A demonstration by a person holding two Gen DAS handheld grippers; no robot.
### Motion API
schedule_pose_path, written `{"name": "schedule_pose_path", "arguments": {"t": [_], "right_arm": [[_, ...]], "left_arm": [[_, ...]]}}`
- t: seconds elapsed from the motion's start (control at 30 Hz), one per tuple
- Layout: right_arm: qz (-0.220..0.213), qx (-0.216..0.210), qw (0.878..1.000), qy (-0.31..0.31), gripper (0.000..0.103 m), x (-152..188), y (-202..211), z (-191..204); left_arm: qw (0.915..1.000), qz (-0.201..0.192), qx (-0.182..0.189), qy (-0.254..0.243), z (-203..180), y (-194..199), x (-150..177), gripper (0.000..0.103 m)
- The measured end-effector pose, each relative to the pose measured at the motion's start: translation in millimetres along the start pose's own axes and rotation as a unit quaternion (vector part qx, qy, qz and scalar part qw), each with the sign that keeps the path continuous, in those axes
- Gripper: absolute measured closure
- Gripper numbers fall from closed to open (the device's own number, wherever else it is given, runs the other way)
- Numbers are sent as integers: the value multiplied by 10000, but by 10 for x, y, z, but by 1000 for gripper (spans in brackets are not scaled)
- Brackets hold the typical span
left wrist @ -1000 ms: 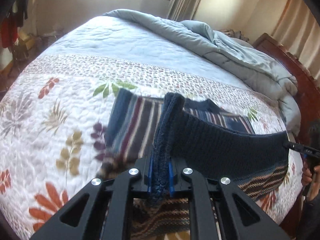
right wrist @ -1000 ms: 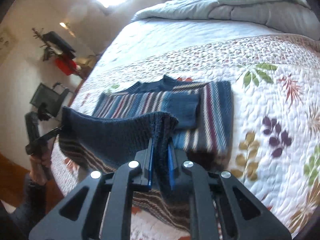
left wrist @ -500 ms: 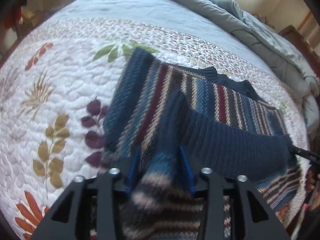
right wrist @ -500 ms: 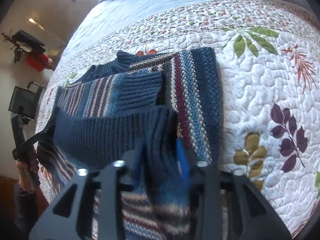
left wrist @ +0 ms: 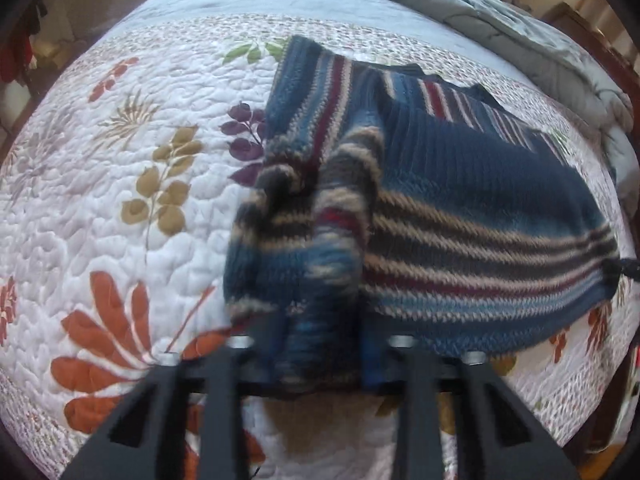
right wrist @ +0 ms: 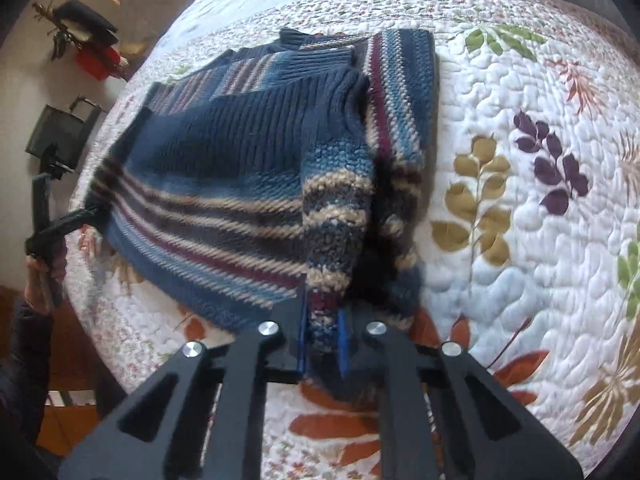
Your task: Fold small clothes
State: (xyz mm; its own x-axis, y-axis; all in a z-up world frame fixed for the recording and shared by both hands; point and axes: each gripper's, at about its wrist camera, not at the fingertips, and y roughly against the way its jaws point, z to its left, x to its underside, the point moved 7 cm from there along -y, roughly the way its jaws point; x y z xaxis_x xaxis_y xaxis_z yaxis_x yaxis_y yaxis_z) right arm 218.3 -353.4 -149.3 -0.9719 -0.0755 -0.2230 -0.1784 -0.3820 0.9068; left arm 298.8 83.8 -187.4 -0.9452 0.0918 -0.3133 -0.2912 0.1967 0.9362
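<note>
A blue knit sweater [left wrist: 460, 200] with tan and maroon stripes lies on the floral quilt [left wrist: 120, 200], its ribbed hem folded up over the body. My left gripper [left wrist: 322, 344] straddles the bunched left end of the fold. Its jaws are closing and still stand apart, and the picture is blurred there. In the right wrist view the sweater [right wrist: 240, 168] shows the same fold, and my right gripper [right wrist: 322, 332] is shut on its right end. The left gripper [right wrist: 86, 214] shows at the fold's far corner, a hand [right wrist: 40, 272] on its handle.
A crumpled grey duvet [left wrist: 520, 20] is heaped along the far side of the bed, with a wooden bed frame [left wrist: 624, 92] beyond it. The quilt [right wrist: 520, 240] stretches bare to the right of the sweater. The bed edge and floor [right wrist: 68, 420] lie at the lower left.
Both grippers have sunk toward the bed and let go of the raised ribbed hem. They now sit lower, on the striped part of the fold, and the hem lies on the sweater.
</note>
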Motion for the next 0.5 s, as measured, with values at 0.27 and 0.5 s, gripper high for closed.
{"name": "schedule_pose_path", "arguments": {"t": [0.27,0.5], "right_arm": [[353,583,9976,-85,91,88,-260,-242],[-254,610,9977,179,64,-235,165,-108]], "left_arm": [[9993,195,44,322,177,-131,80,83],[9995,-136,233,134,56,283,-136,51]]}}
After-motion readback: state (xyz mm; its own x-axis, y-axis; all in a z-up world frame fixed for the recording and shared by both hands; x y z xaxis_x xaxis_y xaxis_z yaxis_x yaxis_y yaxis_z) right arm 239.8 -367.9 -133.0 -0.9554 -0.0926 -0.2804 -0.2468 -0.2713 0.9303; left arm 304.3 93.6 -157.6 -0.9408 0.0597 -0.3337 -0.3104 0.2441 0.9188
